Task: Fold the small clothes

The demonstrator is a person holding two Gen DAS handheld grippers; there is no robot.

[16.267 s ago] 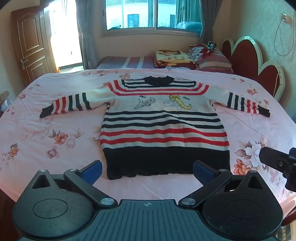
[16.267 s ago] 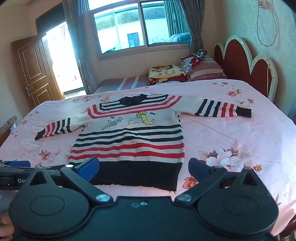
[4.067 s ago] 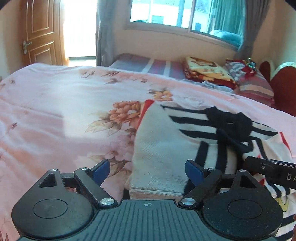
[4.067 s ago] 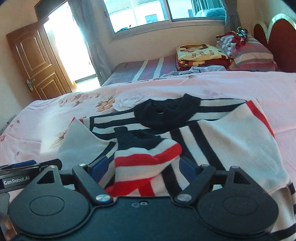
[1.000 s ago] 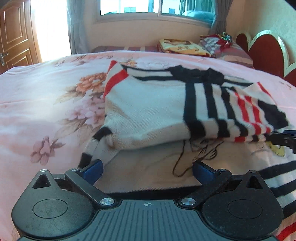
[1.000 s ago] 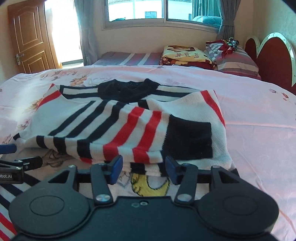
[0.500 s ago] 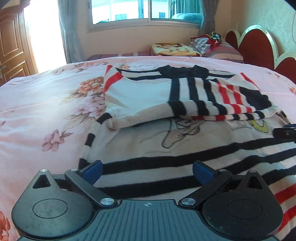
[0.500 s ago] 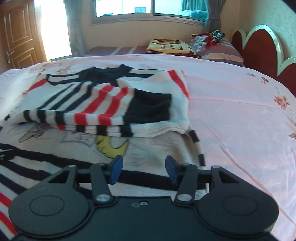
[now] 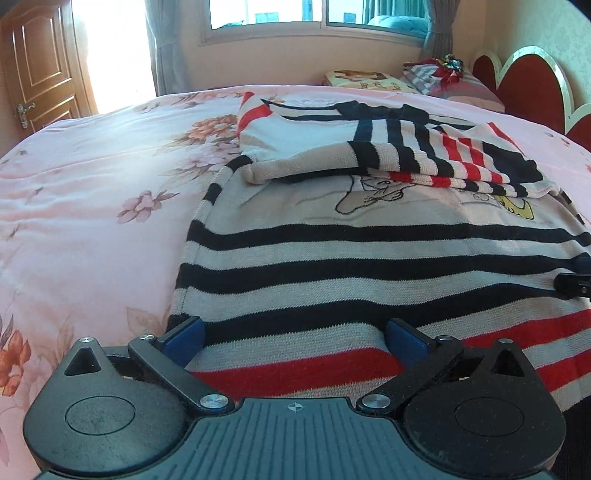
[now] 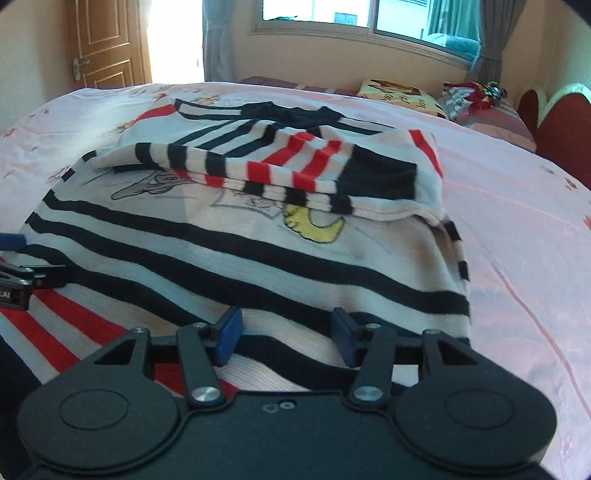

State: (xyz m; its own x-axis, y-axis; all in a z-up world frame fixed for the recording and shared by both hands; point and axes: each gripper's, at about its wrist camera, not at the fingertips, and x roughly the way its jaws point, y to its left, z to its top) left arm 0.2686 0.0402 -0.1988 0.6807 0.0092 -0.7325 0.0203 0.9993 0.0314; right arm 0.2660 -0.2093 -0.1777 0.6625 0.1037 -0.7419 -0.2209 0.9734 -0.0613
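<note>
A striped sweater (image 9: 369, 258) in cream, black and red lies flat on the pink floral bedsheet (image 9: 92, 221). Both sleeves (image 9: 424, 155) are folded across its chest, over the cartoon print. My left gripper (image 9: 293, 338) is open and empty, low over the sweater's lower left part near its left side edge. My right gripper (image 10: 284, 339) is open and empty, over the lower right part of the sweater (image 10: 258, 258). Each gripper's tip shows at the edge of the other's view. The hem is hidden below both cameras.
Pillows and folded blankets (image 9: 373, 79) lie at the head of the bed, by a red headboard (image 9: 532, 92). A window (image 10: 369, 18) and a wooden door (image 10: 103, 44) are behind. Bare sheet (image 10: 517, 240) lies to the sweater's right and left.
Both grippers have drawn back from the folded sleeves toward the sweater's lower part over the last second. The right gripper's fingers have opened wider. The sleeves stay folded across the chest.
</note>
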